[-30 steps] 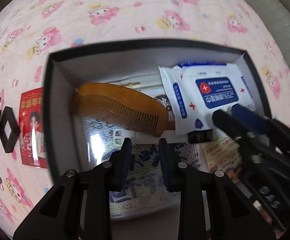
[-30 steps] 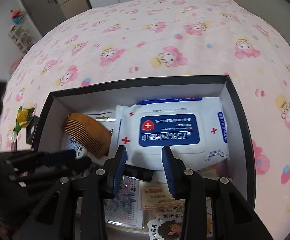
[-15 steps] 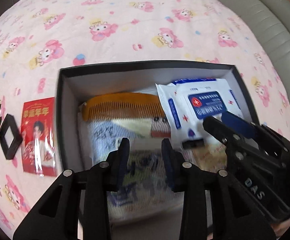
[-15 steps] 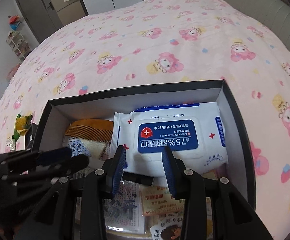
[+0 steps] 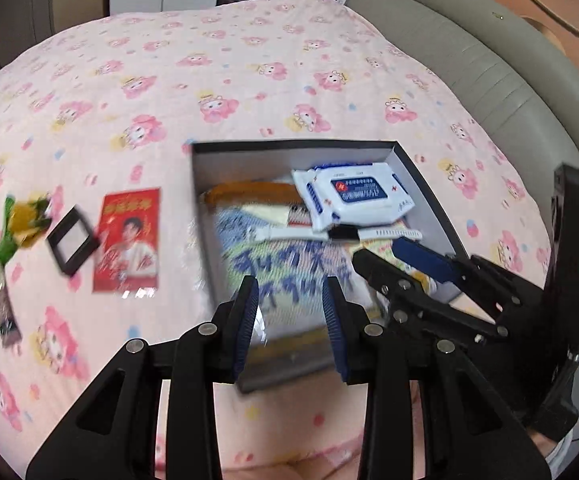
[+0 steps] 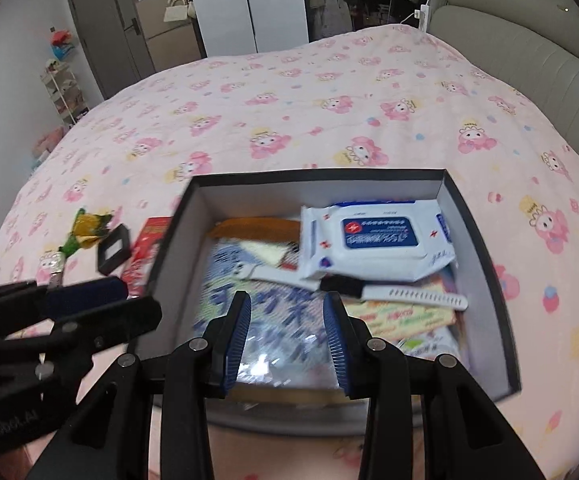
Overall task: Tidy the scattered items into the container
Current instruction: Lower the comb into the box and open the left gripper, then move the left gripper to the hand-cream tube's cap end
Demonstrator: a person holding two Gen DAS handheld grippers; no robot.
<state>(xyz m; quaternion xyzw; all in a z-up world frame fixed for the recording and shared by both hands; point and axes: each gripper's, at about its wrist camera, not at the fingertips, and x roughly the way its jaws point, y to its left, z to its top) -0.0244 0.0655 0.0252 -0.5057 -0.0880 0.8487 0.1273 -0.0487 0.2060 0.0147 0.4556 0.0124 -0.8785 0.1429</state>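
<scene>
Both grippers, left (image 5: 289, 316) and right (image 6: 287, 332), have been pulled back from the box (image 5: 425, 184), jaws apart and empty, so the red card (image 5: 127, 240) left of it should be gripped by an edge next.

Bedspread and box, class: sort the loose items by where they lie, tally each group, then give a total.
Lying on the bedspread, outside the box: 3 (red photo card, black square frame, yellow-and-green flower pen)
Clearly told apart inside the box: 3 (wet wipes pack, wooden comb, white watch)
Total: 6
</scene>
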